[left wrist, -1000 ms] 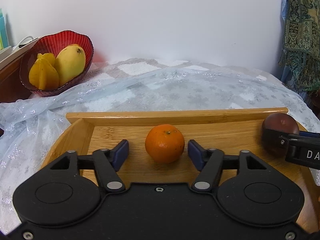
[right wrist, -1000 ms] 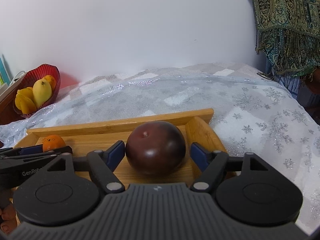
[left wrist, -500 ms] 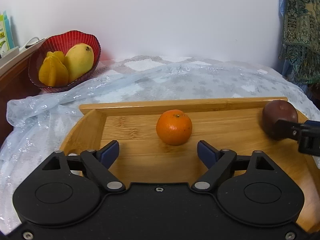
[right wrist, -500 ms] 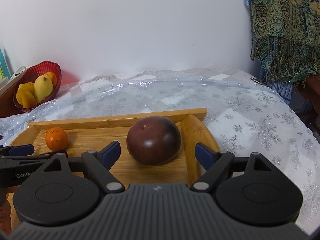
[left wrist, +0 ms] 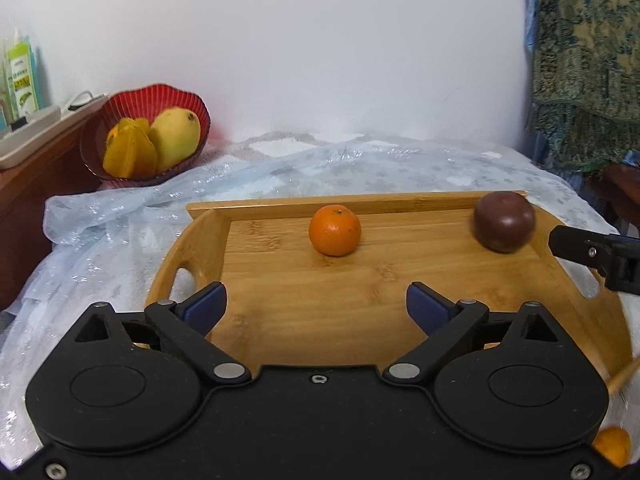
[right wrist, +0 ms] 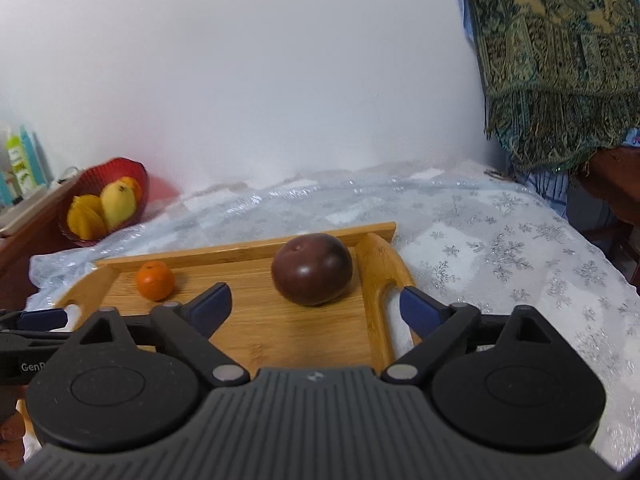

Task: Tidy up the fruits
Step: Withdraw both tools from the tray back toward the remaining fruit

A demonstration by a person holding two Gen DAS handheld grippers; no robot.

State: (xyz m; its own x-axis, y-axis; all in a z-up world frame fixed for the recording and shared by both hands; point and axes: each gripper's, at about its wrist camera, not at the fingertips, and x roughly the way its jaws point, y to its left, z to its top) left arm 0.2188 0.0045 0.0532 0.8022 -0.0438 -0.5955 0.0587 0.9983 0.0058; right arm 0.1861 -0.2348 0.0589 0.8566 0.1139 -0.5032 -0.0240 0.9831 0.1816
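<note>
Both grippers have drawn back from the fruit on the wooden tray (left wrist: 208, 236). The left gripper (left wrist: 316, 308) and right gripper (right wrist: 316, 306) are spreading, nothing between their pads. The orange (left wrist: 335, 230) sits mid-tray, the dark purple fruit (right wrist: 312, 269) by its right end. Beyond the tray's left end, a red bowl (left wrist: 120, 110) holds a mango (left wrist: 176, 140) and other yellow fruit.

Cut-off and hidden items

You see only part of an orange fruit (left wrist: 612, 446) at the frame's lower right corner; the wooden tray (left wrist: 400, 201) near edge lies behind the left hand-held gripper (left wrist: 316, 308).
</note>
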